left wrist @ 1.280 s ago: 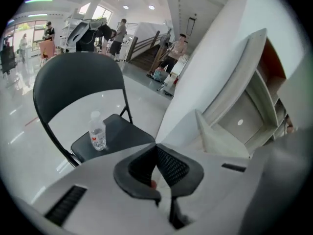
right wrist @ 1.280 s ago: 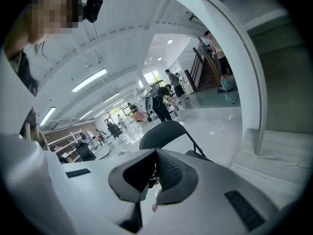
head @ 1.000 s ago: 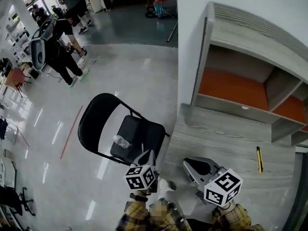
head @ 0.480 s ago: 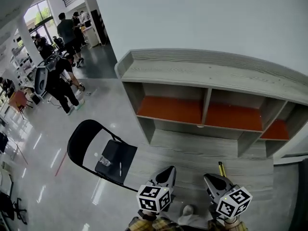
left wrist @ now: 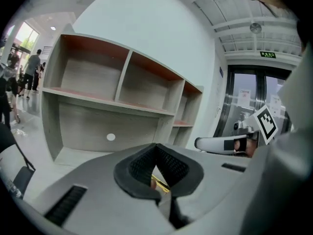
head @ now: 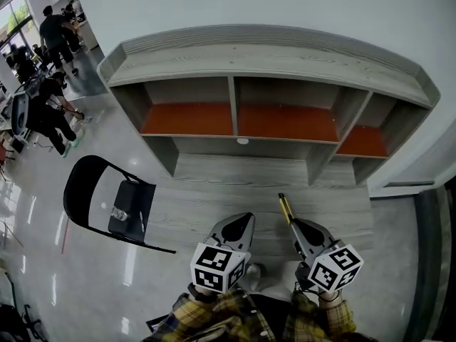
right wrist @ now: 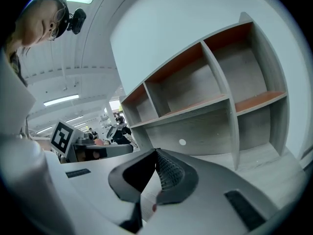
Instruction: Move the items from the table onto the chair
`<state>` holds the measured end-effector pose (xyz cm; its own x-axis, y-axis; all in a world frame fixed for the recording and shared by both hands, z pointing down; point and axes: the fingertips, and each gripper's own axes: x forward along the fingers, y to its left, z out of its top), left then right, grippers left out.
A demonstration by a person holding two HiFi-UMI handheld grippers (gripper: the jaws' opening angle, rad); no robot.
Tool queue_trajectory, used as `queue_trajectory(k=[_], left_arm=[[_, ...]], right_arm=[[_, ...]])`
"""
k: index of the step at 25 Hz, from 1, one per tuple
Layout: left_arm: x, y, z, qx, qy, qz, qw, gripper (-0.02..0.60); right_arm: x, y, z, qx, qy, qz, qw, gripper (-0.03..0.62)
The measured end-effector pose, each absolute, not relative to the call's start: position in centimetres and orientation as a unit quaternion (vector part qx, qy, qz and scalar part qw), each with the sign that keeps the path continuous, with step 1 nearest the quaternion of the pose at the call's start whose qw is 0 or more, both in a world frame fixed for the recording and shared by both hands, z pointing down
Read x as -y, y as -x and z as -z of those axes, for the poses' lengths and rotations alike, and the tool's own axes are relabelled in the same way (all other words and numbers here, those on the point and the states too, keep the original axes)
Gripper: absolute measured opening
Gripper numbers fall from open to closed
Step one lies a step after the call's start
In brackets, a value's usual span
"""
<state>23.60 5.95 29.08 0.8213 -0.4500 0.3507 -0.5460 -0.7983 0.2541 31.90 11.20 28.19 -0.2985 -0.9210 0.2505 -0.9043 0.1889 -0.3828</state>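
At the far left, people (head: 48, 109) stood on the shiny floor (head: 35, 212), well away from me. Nearer in, a black folding chair (head: 82, 191) stood just beside the left end of the grey wooden table (head: 199, 209). A small clear bottle (head: 119, 214) lay on its seat.

My left gripper (head: 244, 219) hovered over the near edge of the table. Its fingers were closed tight against each other with nothing between them. In the left gripper view, the meeting pads (left wrist: 168, 163) left only a small gap below, and a bit of yellow showed through it.

That yellow belonged to a slim yellow and black tool (head: 284, 207) lying on the table top, to the right of the left gripper. Its near end sat right at the tips of my right gripper (head: 294, 224); I could not tell whether they touched. Those fingers were also pressed together and held nothing.

Beyond both grippers, the shelf unit (head: 235, 63) rose at the far side of the table, its compartments floored in orange.
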Motion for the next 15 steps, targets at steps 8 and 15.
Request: queue_trajectory(k=[8,15], left_arm=[[-7.6,-24.8,-28.7,0.241,-0.945,-0.145,0.169,0.005],[-7.7,-24.6,-28.6,0.24,-0.945,-0.144,0.167,0.003]], right_arm=[[-12.4,-31.8,-27.9,-0.765,0.599,0.236,0.011,0.017],[-12.1,-31.2,-27.8,-0.769,0.594,0.236,0.008,0.017]])
